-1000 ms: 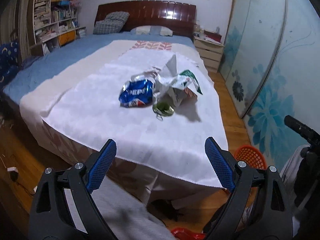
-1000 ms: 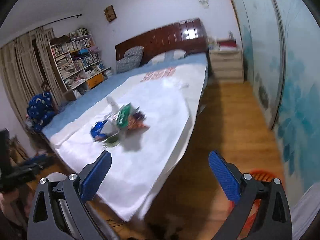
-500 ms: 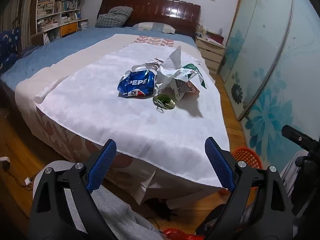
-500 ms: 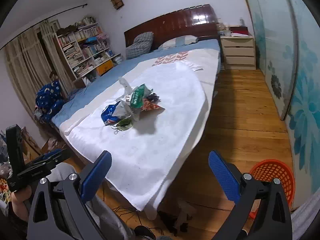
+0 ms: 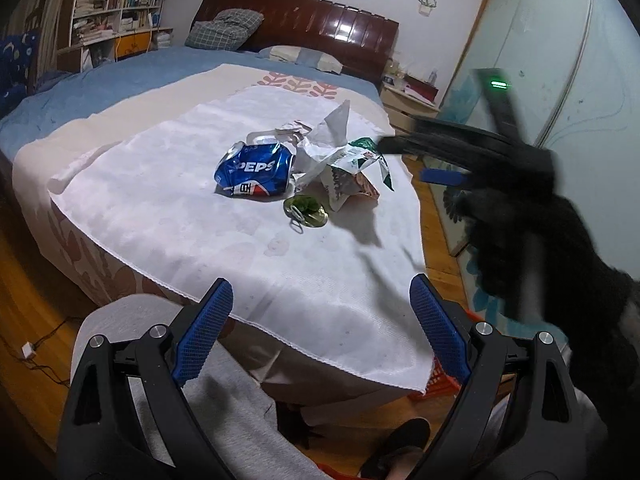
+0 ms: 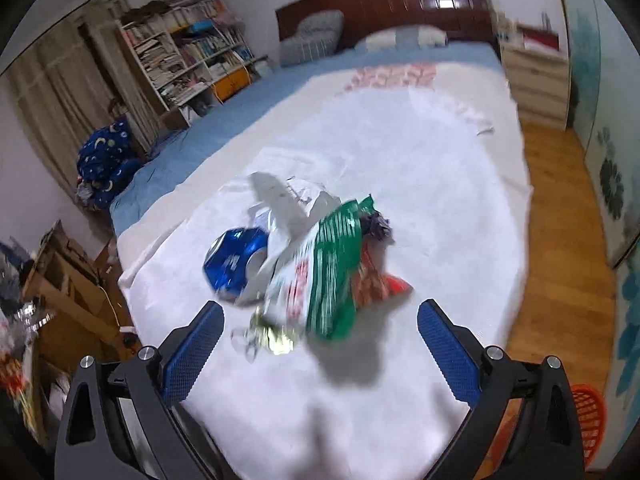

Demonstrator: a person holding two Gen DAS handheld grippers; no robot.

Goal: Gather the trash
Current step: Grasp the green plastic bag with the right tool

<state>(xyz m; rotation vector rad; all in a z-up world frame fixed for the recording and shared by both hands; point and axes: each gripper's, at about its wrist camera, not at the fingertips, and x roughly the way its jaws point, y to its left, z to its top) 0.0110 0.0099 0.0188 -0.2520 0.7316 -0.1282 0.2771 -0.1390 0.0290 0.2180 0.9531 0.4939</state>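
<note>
My right gripper (image 6: 320, 346) has swung in over the bed since half a second ago; the trash pile now sits just beyond its fingertips, and the motion blurs that view. From my left wrist view I see the same gripper (image 5: 404, 148) reaching in from the right, close to the pile. My left gripper (image 5: 320, 320) hangs over the near edge of the white sheet (image 5: 160, 208), short of the pile. Both grippers stand wide apart, holding nothing. The trash lies mid-sheet: a crushed blue Pepsi can (image 5: 254, 174), a flattened green can (image 5: 306, 210) just in front, crumpled white paper (image 5: 326, 136) and a green-and-white snack wrapper (image 5: 352, 168) touching it. An orange basket (image 6: 588, 420) stands on the wooden floor beside the bed.
</note>
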